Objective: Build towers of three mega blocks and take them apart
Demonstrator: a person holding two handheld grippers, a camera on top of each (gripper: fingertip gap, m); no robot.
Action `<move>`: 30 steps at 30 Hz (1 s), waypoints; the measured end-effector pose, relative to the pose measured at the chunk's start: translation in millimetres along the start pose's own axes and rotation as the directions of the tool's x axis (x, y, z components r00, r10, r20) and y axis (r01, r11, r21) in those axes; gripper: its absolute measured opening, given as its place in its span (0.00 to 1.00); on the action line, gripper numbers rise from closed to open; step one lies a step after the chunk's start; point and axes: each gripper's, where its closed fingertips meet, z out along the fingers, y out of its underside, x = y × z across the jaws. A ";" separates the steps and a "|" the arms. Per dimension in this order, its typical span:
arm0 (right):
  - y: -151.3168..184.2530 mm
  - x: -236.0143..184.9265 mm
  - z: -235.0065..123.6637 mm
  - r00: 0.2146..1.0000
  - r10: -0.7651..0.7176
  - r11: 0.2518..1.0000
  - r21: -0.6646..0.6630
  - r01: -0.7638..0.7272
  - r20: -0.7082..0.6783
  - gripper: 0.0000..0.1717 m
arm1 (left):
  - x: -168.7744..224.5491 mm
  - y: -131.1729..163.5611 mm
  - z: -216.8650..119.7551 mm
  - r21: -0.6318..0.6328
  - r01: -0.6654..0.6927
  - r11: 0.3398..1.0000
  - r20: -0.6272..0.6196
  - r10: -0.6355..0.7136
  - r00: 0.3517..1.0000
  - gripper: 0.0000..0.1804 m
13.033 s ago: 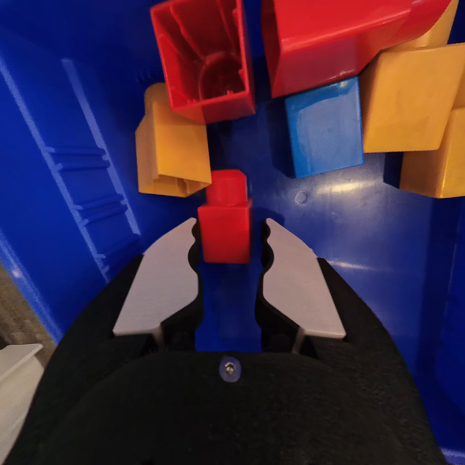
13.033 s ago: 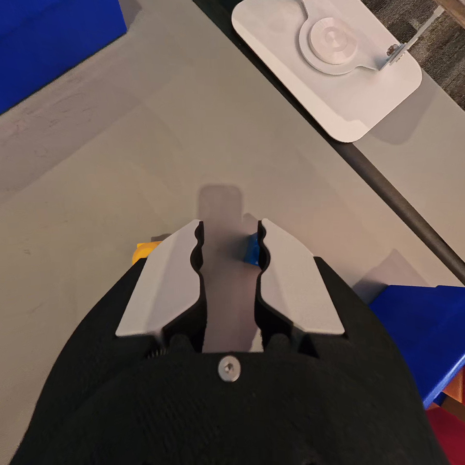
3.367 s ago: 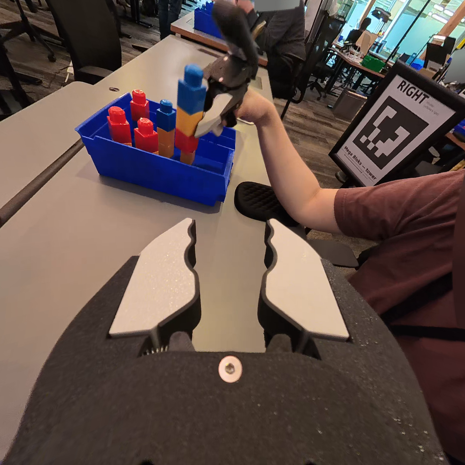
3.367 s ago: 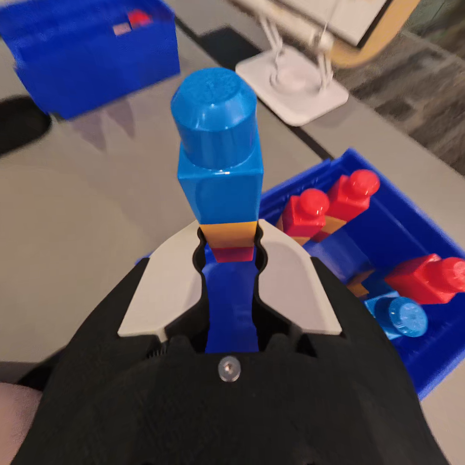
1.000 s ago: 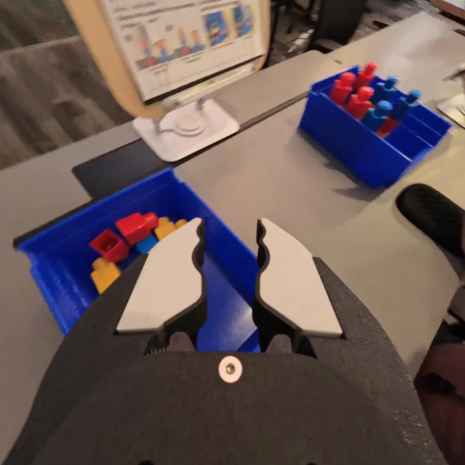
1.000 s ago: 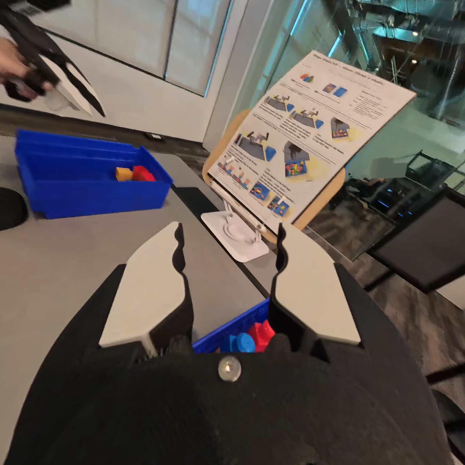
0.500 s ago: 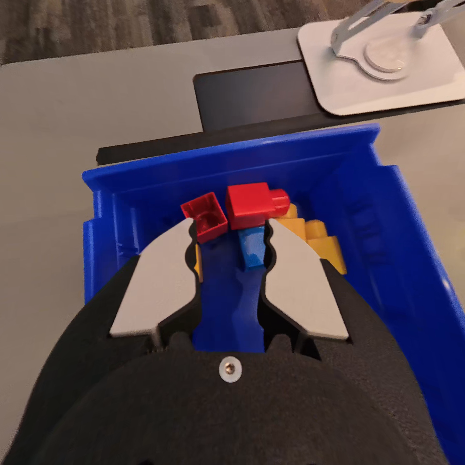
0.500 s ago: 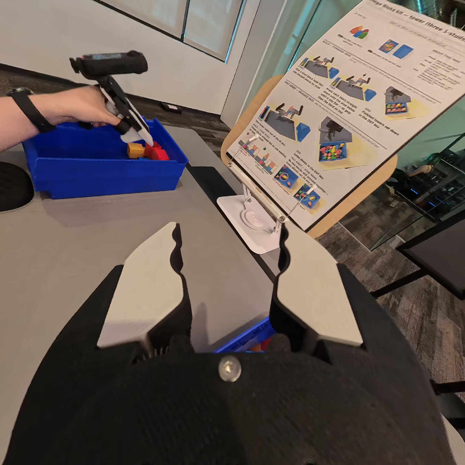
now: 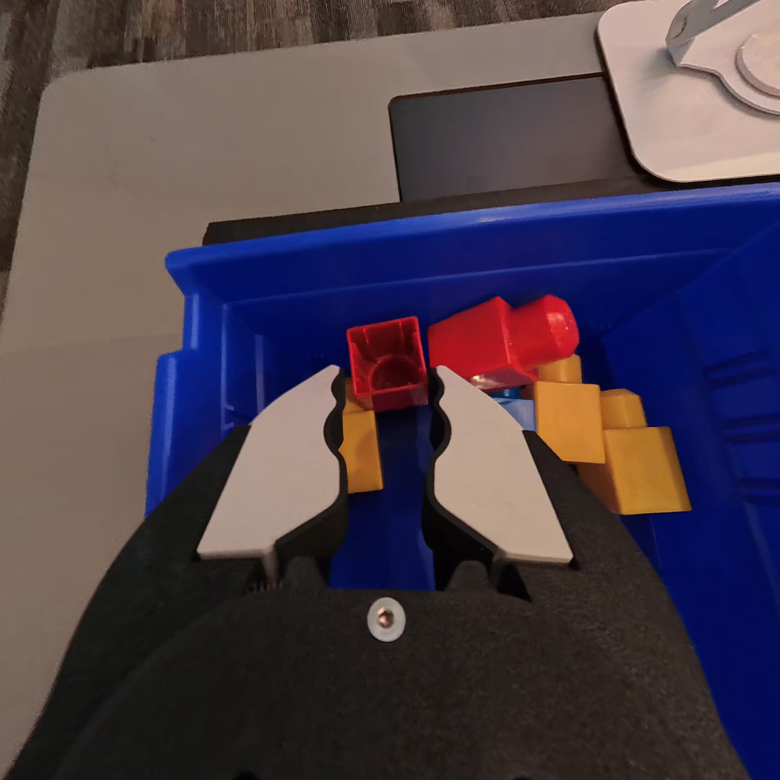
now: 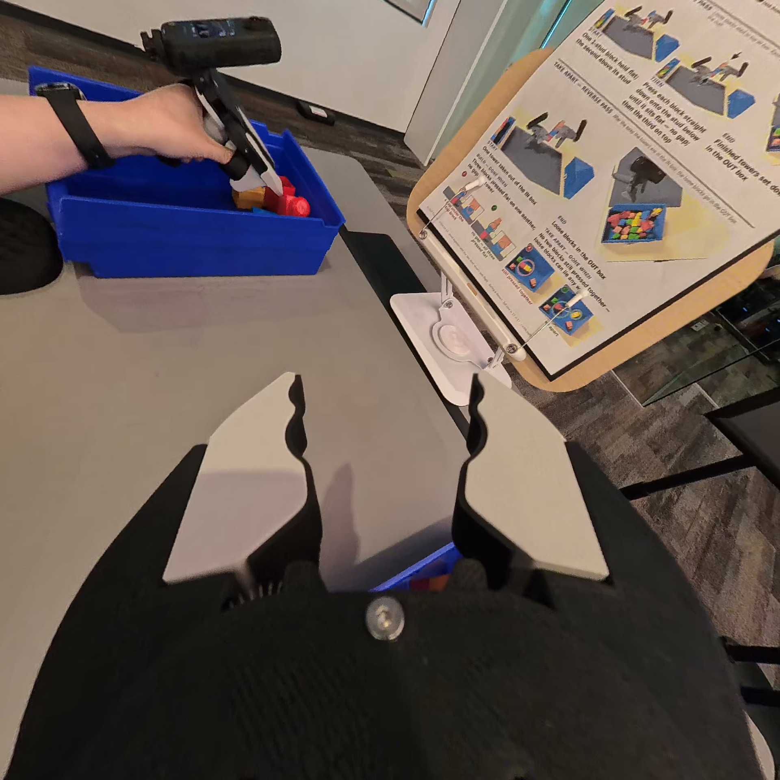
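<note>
In the blue bin at the left of the grey table, the left gripper is lowered over a heap of loose mega blocks, its jaws part-way closed around a red block that lies hollow side up; small gaps seem to remain on both sides of it, so the block is judged to be bracketed rather than clamped. Beside it a second red block lies on its side, yellow blocks are piled at the right, another yellow block sits under the left finger, and a blue block is half buried. The step in hand is judged to be the picking of a first block for a new tower. To do it well, the fingertips should be set squarely on two opposite flat walls of the red block, low enough to avoid a slip off the rim, and the neighbouring red block should not be caught by the right finger; the lift should be straight. The right gripper is held wide open over the table with nothing between its fingers, and part of a second blue bin shows just below it. An illustrated instruction sheet with printed text stands on a white stand; no brand marks can be made out on the blocks or bins.
</note>
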 end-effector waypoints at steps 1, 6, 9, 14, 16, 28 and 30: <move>0.2 -0.7 1.1 1.000 -0.001 1.000 -0.002 0.001 0.003 0.44 | -1.4 2.1 1.9 -0.008 0.004 1.000 0.003 -0.004 1.000 0.20; 1.6 -5.1 6.2 1.000 -0.008 1.000 -0.013 0.008 0.022 0.44 | -3.9 4.6 2.6 -0.018 -0.019 1.000 0.014 0.019 1.000 0.20; 5.2 -8.7 11.7 0.999 -0.018 0.999 -0.037 0.020 0.036 0.43 | 3.7 -4.2 -7.4 0.009 -0.012 1.000 -0.034 0.013 0.999 0.19; -6.6 -24.7 32.7 0.996 0.003 1.000 -0.001 -0.003 0.090 0.41 | 34.4 -50.4 -68.5 0.176 0.021 0.984 -0.185 0.012 0.983 0.19; -24.8 -40.0 48.2 0.989 0.047 0.995 0.076 -0.059 0.143 0.41 | 73.5 -73.8 -110.8 0.266 0.080 0.961 -0.381 0.028 0.924 0.19; -93.4 -80.9 89.0 0.988 0.126 0.884 0.462 -0.073 -0.085 0.32 | 269.8 -75.5 -258.3 0.312 0.201 0.929 -0.914 0.236 0.329 0.19; -91.1 -76.4 87.1 0.984 0.141 0.876 0.476 -0.073 -0.108 0.30 | 279.7 -70.6 -258.0 0.275 0.198 0.941 -0.936 0.214 0.280 0.19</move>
